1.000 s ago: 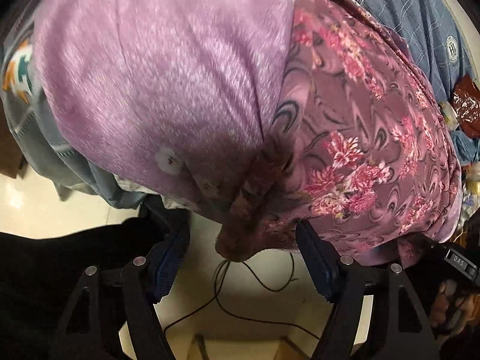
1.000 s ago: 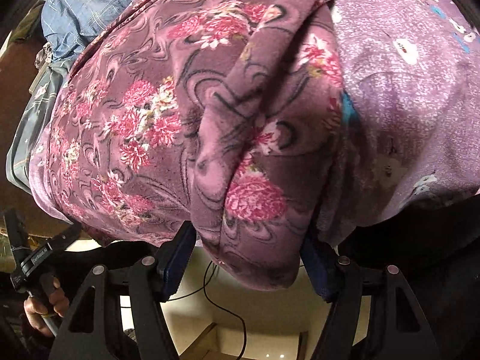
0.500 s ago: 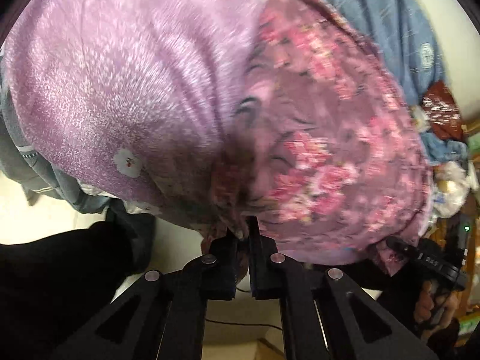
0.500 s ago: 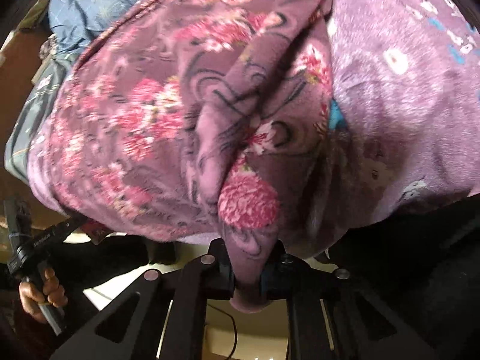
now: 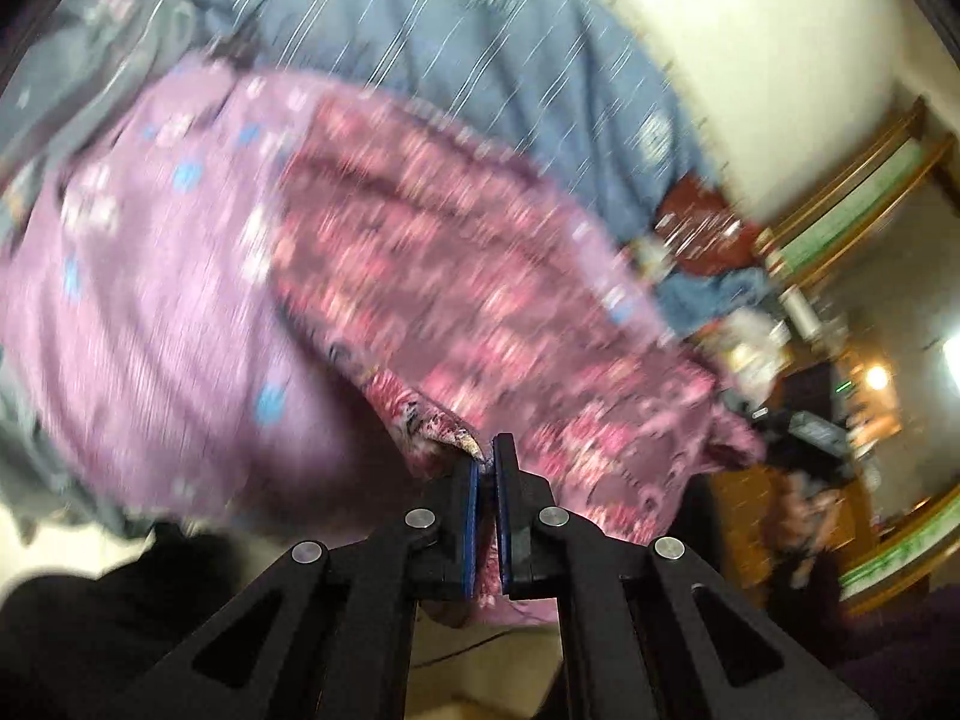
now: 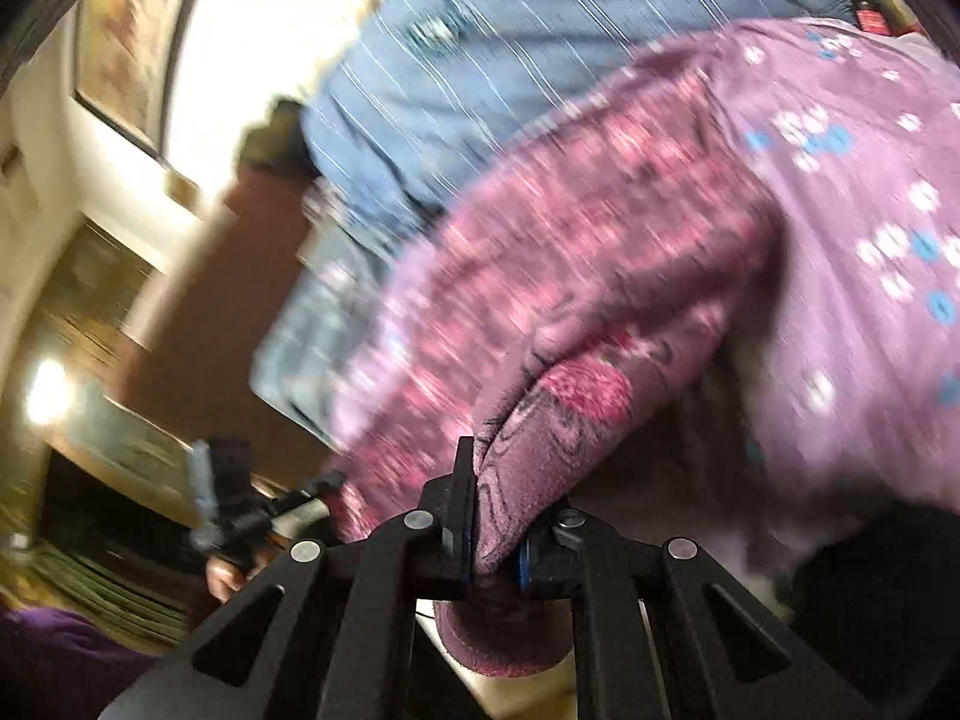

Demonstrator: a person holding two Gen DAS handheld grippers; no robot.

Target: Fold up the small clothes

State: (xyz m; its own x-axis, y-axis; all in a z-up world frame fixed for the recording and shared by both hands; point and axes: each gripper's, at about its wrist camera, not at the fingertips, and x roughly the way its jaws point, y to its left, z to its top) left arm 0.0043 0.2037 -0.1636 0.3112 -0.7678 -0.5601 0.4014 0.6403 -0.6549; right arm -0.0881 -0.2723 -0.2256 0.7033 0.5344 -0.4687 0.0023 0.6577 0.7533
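Both grippers, wide open a second ago, now clamped on floral garment [image 5: 480, 300] edge: left gripper [image 5: 487, 462] pinching thin hem, right gripper [image 6: 495, 516] gripping thick fold. Both views tilted up; wall now at 1 o'clock in left view, 11 o'clock in right.

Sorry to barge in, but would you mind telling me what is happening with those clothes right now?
A person is working with a handheld gripper in each hand on a pile of clothes. The left gripper is shut on one edge of a floral maroon garment, and the right gripper is shut on another fold of it. The garment lies over a lilac printed cloth and a blue striped fabric. Both pictures are blurred, and no fold is finished yet.
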